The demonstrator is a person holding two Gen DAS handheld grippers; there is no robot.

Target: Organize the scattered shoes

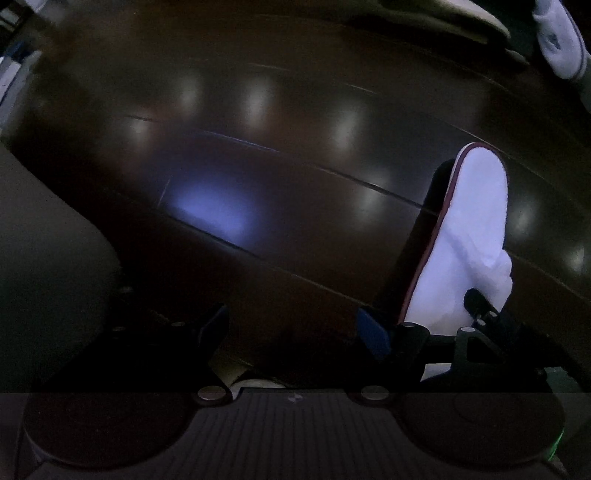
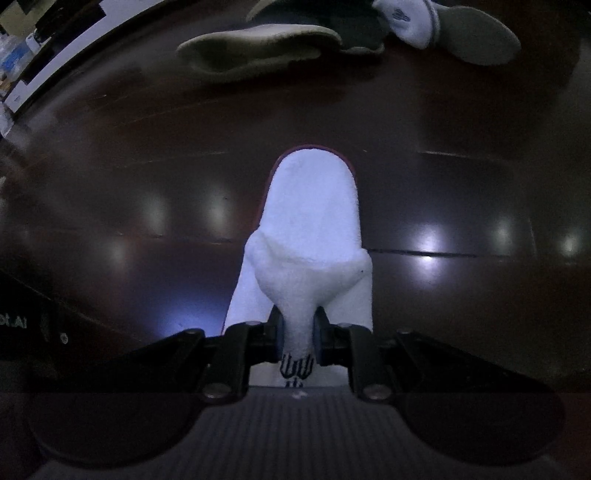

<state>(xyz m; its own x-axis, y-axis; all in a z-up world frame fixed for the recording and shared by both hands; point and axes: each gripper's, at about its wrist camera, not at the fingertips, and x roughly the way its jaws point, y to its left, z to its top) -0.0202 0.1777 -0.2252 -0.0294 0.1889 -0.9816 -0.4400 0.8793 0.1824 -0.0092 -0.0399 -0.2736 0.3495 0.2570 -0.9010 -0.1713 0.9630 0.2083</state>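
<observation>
On my right wrist view, the right gripper (image 2: pixel 298 338) is pinched on the bunched upper of a white slipper (image 2: pixel 312 218), low in the centre of the frame. Both pads press the fabric from either side, and the slipper's insole runs straight up the frame away from the fingers, its heel end rimmed in dark red. A small dark logo sits on the fabric just below the pads.

On my left wrist view, the left gripper (image 1: pixel 295 328) stands with its fingers spread and nothing between them, only dark wooden floor (image 1: pixel 258 147). The same slipper lies to the right of its right finger, outside the gap.

Across the top of the right view lie a grey slipper (image 2: pixel 258 48) and another white slipper (image 2: pixel 410 18).
</observation>
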